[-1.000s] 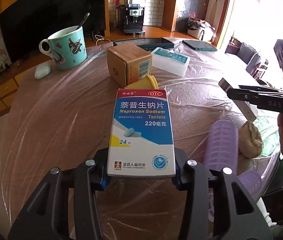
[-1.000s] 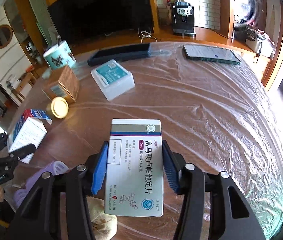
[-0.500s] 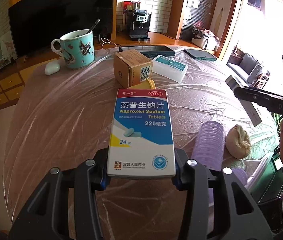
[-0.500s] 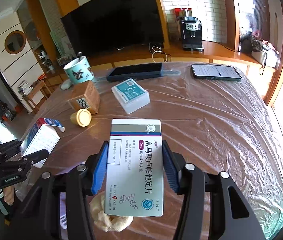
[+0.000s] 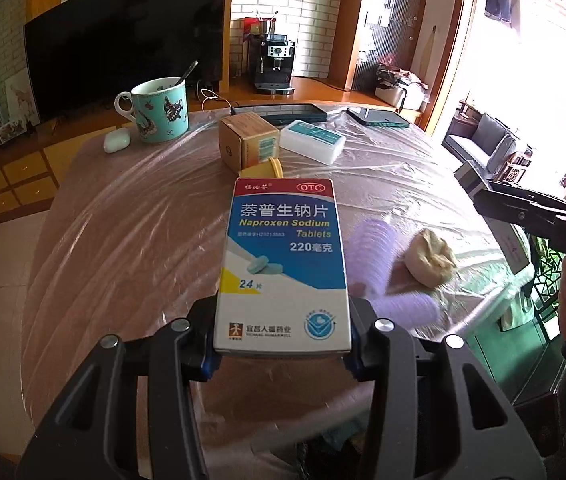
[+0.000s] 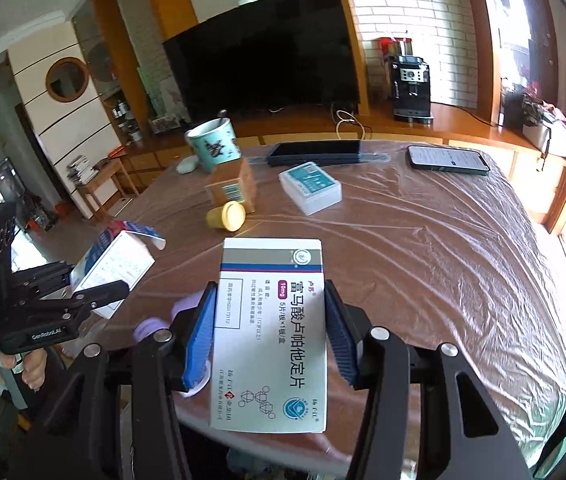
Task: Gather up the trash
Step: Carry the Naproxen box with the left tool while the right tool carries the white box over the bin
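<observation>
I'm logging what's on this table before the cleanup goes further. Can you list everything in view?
Naproxen Sodium tablet box: 1, blue and white, clamped in left gripper.
White and grey medicine box: 1, clamped in right gripper.
Teal patterned mug: 1, spoon inside, far left of table.
Brown cardboard box: 1, mid-table.
Yellow cap: 1, beside cardboard box.
White and teal flat box: 1, right of cardboard box.
Black phone: 1, far right.
Crumpled beige wad: 1, near edge.
White earbud case: 1, by mug.
Left gripper: shut.
Right gripper: shut.
</observation>
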{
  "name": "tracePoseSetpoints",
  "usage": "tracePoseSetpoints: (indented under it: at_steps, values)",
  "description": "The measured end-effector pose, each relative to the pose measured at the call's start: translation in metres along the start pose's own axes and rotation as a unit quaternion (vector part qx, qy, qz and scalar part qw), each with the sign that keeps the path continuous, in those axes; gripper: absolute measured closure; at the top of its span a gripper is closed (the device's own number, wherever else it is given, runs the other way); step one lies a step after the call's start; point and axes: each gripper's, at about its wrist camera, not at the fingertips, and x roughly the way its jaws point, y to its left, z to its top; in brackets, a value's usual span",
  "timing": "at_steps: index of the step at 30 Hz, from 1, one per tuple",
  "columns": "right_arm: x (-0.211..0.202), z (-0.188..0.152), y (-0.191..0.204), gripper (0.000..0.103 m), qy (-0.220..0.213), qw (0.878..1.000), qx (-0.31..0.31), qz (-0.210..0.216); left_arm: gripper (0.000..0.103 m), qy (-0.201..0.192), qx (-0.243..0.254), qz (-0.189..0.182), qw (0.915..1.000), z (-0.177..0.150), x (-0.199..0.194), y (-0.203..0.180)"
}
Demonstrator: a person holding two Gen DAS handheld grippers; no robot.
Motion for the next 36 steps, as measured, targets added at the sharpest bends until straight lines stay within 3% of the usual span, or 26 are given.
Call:
tracePoseSetpoints:
  at_steps: [17,36]
  values:
    - [-0.031,-0.047,0.022,0.052,0.019,0.999,-0.013,0.036,0.056,0.0,0.017,-0.02,0.9996,-0.035,-0.034,-0.031]
    - [-0.047,-0.109,0.036,0.052,0.068,0.996,-0.025,0.056,0.056,0.052,0.065,-0.059,0.9947,-0.094,-0.038,-0.073]
